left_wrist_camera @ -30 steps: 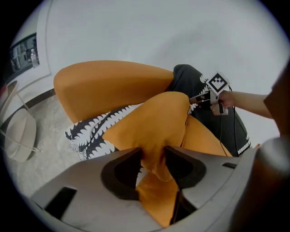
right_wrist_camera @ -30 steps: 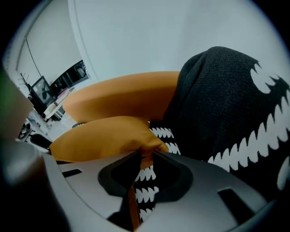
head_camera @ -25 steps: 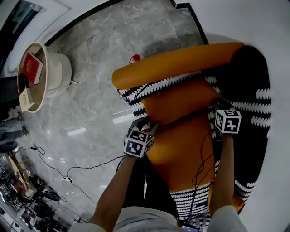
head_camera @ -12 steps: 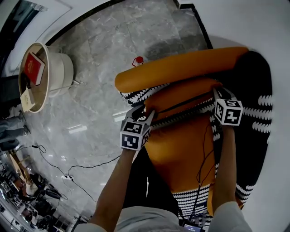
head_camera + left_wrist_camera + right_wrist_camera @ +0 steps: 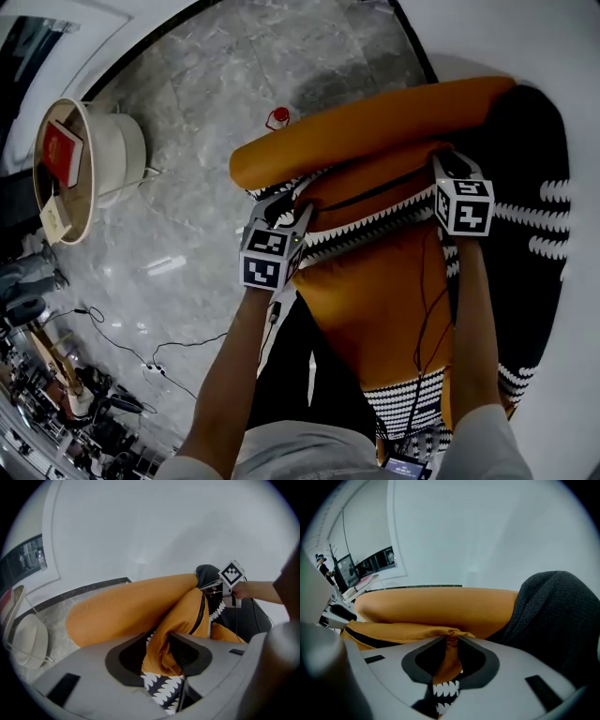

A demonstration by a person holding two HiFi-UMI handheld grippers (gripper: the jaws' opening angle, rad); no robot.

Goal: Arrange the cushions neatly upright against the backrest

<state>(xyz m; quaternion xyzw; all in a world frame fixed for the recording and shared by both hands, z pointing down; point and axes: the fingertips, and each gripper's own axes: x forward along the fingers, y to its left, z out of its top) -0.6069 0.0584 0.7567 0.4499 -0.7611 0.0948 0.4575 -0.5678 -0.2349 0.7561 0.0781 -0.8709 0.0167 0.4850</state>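
Orange fabric cushion (image 5: 375,208) with a black zip and black-and-white zigzag trim, held by its two ends in front of the rounded orange backrest (image 5: 366,127) of the sofa. Left claw (image 5: 281,208) is clenched on the cushion's left end. Its jaws have just been closing, and orange cloth and trim fill the gap between them (image 5: 159,656). Right claw (image 5: 448,164) pinches a gathered fold of the right corner (image 5: 449,656). The cushion stands on its long edge, tilted, with its top edge against the backrest. Its right end sits just beside a dark cushion with white markings (image 5: 525,187), which leaves little room there. The left end reaches the sofa's open edge, above the grey marble floor (image 5: 216,112).
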